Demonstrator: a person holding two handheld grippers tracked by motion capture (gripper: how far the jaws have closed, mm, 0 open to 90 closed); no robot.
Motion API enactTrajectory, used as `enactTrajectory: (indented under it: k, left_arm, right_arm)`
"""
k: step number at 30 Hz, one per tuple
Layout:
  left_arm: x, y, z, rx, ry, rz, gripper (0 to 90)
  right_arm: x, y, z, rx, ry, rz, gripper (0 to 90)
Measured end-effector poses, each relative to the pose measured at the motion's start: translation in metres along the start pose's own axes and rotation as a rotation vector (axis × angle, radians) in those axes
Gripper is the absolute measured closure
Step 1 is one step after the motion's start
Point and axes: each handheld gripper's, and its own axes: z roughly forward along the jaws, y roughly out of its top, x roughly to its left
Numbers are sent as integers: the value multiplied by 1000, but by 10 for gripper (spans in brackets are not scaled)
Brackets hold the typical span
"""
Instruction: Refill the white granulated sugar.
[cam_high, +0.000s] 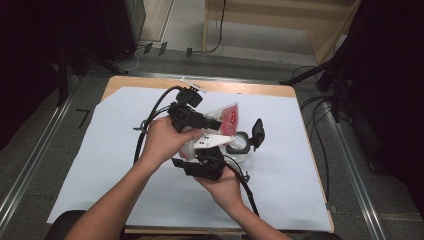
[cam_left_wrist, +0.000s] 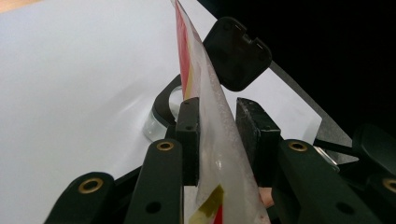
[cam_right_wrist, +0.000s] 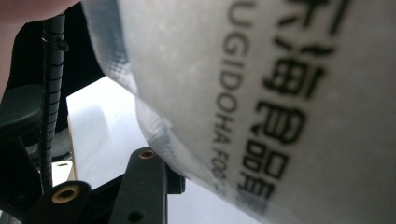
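here, in the high view, both hands meet over the middle of the white sheet (cam_high: 100, 165) that covers the table (cam_high: 150, 82). the left hand (cam_high: 162, 140) carries the left gripper (cam_high: 212, 122), which points to the right across the sheet. the right hand (cam_high: 225, 187) carries the right gripper (cam_high: 205, 162), lower in that view and just under the left one. a pouch (cam_high: 227, 116), clear plastic with a red printed panel, is held up between the two grippers, above the sheet.

left gripper view: the pouch (cam_left_wrist: 219, 140) runs edge-on up through the gap between the two black jaws. the jaws are closed most of the way, with only a narrow gap. the left pad (cam_left_wrist: 188, 135) lies against the film; the right pad (cam_left_wrist: 254, 135) sits just beside it, and contact there cannot be told for certain. red and yellow print shows along the film's edge.

right gripper view: the pouch (cam_right_wrist: 261, 102) is very close to the lens, with black lettering across its frosted face. one jaw shows at the lower left and the film's sealed corner lies over its tip. the other jaw is hidden behind the pouch, so how this gripper stands cannot be told. a ribbed cable (cam_right_wrist: 52, 93) runs up the left side.

beyond the pouch a low round jar (cam_high: 241, 146) with a dark rim rests on the sheet, and its black lid (cam_high: 258, 132) stands tipped up at the jar's right side. in the left gripper view the jar (cam_left_wrist: 161, 112) is behind the jaws and the lid (cam_left_wrist: 236, 53) is above them, to the right of the film.
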Motion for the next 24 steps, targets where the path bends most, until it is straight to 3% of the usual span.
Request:
enactTrajectory:
  k: [8,24]
  left_arm:
    - [3,0,3,11,-6,-6,726]
    - [0,1,0,-19,-10,-4,729]
  right_arm:
    - [-1,0,0,18,5,9,638]
    - [2,1,0,2,-8,-1,637]
